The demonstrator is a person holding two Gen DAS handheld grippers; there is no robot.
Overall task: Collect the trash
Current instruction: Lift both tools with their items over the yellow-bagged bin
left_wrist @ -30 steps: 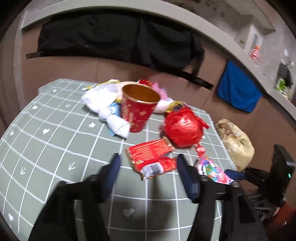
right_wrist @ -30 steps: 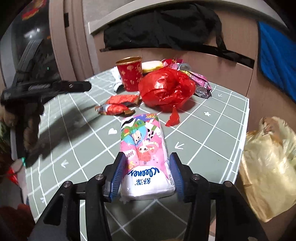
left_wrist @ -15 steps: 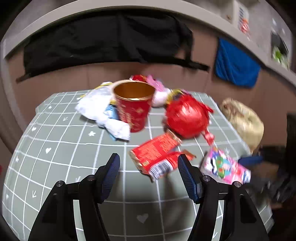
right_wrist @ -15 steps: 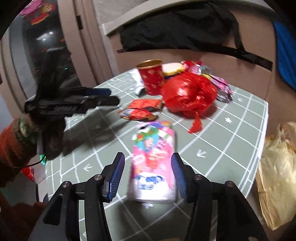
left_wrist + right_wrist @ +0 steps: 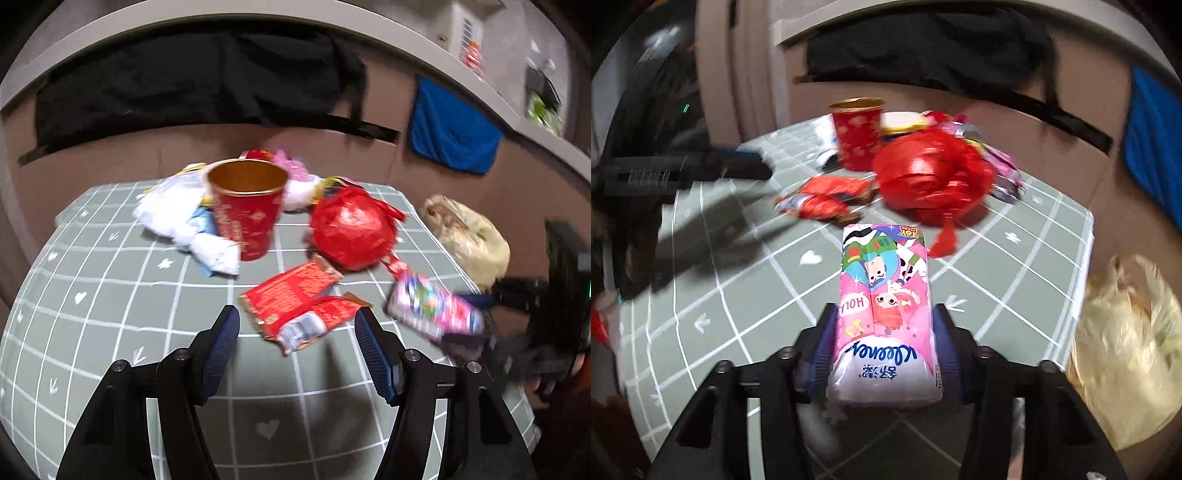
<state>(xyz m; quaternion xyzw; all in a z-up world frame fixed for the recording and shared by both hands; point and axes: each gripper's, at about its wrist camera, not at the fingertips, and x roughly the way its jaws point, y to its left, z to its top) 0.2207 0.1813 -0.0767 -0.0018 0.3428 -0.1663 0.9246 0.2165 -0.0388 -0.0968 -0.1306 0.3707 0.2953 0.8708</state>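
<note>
My right gripper [image 5: 884, 325] is shut on a pink tissue pack [image 5: 884, 295] and holds it above the green grid table [image 5: 738, 295]; the pack also shows in the left wrist view [image 5: 434, 312]. My left gripper [image 5: 297, 328] is open and empty, just short of two red snack wrappers [image 5: 299, 299]. Behind them stand a red paper cup [image 5: 245, 210], a crumpled red plastic bag [image 5: 349, 229] and white crumpled wrappers [image 5: 181, 221]. The left gripper also shows in the right wrist view [image 5: 701, 170].
A yellowish plastic bag [image 5: 1126, 369] hangs off the table's right edge; it also shows in the left wrist view [image 5: 467, 236]. More pink and silver wrappers [image 5: 1001, 173] lie behind the red bag. A black cloth [image 5: 184, 85] and a blue cloth [image 5: 450, 129] hang on the back wall.
My right gripper has closed on the tissue pack and lifted it off the table. My left gripper has moved slightly closer to the red wrappers and stays open.
</note>
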